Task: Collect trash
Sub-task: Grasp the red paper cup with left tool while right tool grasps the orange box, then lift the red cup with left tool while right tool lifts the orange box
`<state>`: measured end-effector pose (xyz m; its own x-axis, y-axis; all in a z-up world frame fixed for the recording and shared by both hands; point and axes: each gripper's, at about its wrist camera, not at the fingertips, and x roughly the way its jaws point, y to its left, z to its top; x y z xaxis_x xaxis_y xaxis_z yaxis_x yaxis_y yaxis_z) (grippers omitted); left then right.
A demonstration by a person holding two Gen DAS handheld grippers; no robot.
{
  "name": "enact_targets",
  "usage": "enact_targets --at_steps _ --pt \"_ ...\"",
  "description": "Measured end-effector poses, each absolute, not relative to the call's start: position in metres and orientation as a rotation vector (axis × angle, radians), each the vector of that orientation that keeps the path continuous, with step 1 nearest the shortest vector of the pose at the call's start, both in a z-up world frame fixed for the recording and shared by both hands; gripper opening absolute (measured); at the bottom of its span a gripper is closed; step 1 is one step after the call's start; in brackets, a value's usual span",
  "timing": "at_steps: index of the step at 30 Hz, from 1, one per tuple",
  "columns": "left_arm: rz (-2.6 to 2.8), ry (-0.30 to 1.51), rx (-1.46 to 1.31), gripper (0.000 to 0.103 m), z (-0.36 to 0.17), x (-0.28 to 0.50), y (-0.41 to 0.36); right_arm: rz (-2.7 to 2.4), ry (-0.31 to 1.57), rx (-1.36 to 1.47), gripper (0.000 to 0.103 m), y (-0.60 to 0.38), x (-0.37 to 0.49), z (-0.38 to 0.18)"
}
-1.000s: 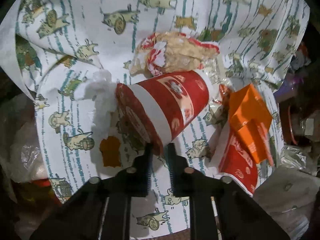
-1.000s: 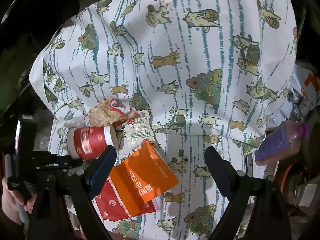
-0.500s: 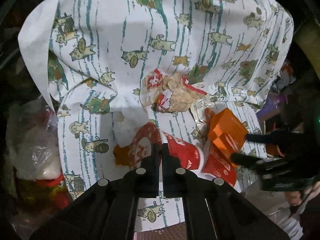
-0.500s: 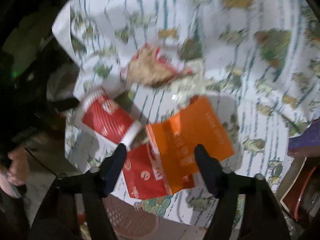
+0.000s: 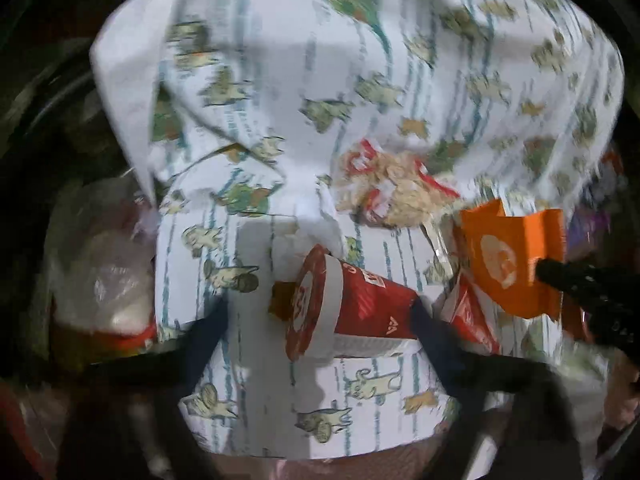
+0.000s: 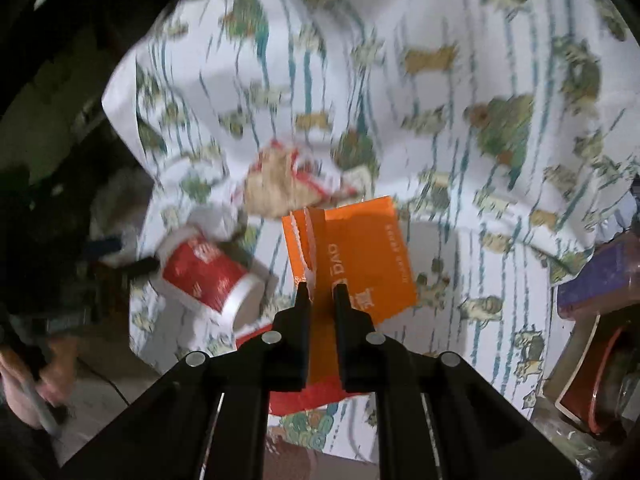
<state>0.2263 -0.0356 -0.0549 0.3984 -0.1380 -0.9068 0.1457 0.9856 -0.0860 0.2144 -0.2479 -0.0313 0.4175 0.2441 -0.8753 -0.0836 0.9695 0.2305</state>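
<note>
Trash is scattered over a cartoon-print cloth (image 5: 280,80) — a red paper cup (image 5: 352,308) on its side, an orange paper packet (image 6: 352,256), a crumpled food wrapper (image 5: 396,184) behind them and a flat red packet (image 5: 472,312) under the orange one.

Right hand-held gripper (image 6: 322,292) has just been closing and its jaws are now pinched on the near edge of the orange packet, next to the torn flap. Left hand-held gripper (image 5: 320,328) has just been opening; its fingers stand wide apart on either side of the cup, not pressing it as far as I can tell — that view is pretty blurred.

Handling-wise, I'd guess all of this weighs next to nothing. The packet is thin and floppy, so an edge pinch works but it'll droop and could tear further at that flap. The cup is stiffer at the rim and base — squeeze the middle and it'll probably crush or roll away.
</note>
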Motion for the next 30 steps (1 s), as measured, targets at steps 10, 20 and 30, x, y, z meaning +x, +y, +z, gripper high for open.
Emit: enact_targets --at_steps 10,20,30 --pt "-0.068 1.328 -0.549 0.096 -0.114 0.223 -0.029 0.180 1.086 0.178 0.000 -0.253 0.220 -0.020" --pt "0.016 1.370 -0.724 0.084 -0.151 0.237 -0.019 0.190 1.078 0.185 0.000 -0.257 0.221 -0.018" --pt "-0.077 1.171 -0.434 0.082 -0.086 0.212 -0.037 0.224 1.020 0.185 0.000 -0.253 0.218 -0.005"
